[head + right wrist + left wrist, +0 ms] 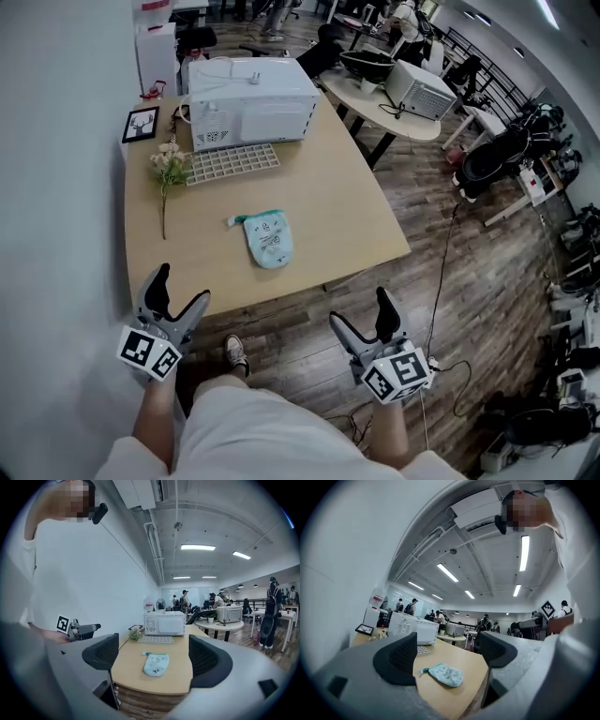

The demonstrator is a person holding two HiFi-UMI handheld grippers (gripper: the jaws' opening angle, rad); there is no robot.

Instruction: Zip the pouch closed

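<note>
**A:** ok so where's everything at; has either tong got hold of anything?

**B:** nope; going left to right: the left gripper [182, 286] hangs just short of the near edge of the light wooden table [356, 220], jaws spread wide, nothing between them; the small pale-blue soft fabric pouch [269, 240] lies flat around the middle of the table, well apart from both tongs; the right gripper [361, 311] is also off the table edge, jaws wide apart and empty too.

**A:** how's that pouch gonna handle?

**B:** my guess is light and floppy, so it'll slide or bunch up if you just tug at the zip; I'd have one gripper pin the cloth body right beside the zip line, and the other pinch the little green tab [234, 221] sticking out at its far left corner, which looks like the pull; can't tell from here how far the zip is open; cloth isn't fragile, but that tab's tiny and easy to miss; the dried flower sprig [167, 173] further left is well out of the way.
</note>
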